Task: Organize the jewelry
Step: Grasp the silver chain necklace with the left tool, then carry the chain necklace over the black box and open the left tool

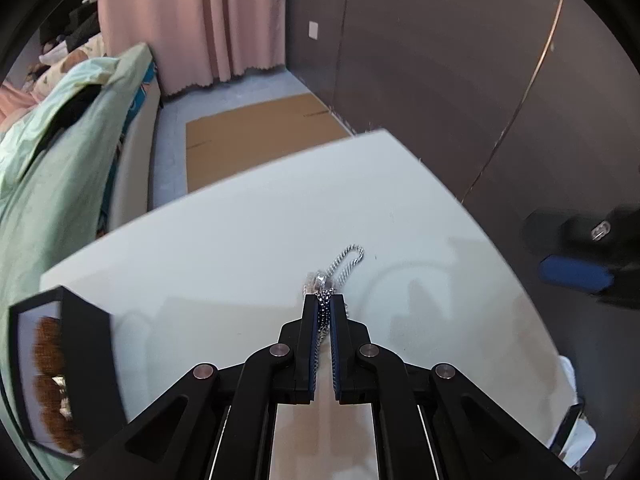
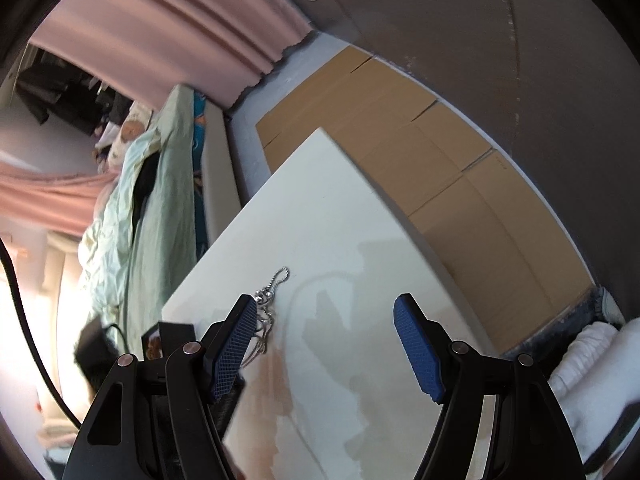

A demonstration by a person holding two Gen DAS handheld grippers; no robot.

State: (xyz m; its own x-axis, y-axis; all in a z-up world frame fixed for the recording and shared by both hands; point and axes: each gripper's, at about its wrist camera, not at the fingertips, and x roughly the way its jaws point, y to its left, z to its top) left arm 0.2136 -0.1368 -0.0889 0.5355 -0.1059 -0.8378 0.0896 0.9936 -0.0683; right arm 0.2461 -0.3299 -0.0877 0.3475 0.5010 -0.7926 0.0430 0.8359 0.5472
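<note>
My left gripper [image 1: 325, 300] is shut on a silver chain necklace [image 1: 345, 261], whose free loop hangs past the fingertips above the white table [image 1: 224, 256]. A black jewelry box [image 1: 64, 364] with a brown lining stands open at the table's left edge. My right gripper [image 2: 326, 308] is open and empty above the table [image 2: 340, 216]. In the right wrist view the necklace [image 2: 272, 286] shows just past my left finger, and the black box [image 2: 168, 340] sits behind that finger, mostly hidden. The right gripper also shows blurred at the right of the left wrist view [image 1: 580, 272].
A bed with a green quilt [image 1: 60, 160] runs along the table's left side. Flat cardboard [image 1: 256, 136] lies on the floor beyond the table. A dark wall [image 1: 460, 80] and pink curtain [image 1: 192, 20] stand behind. White cloth [image 2: 592, 364] lies at the right.
</note>
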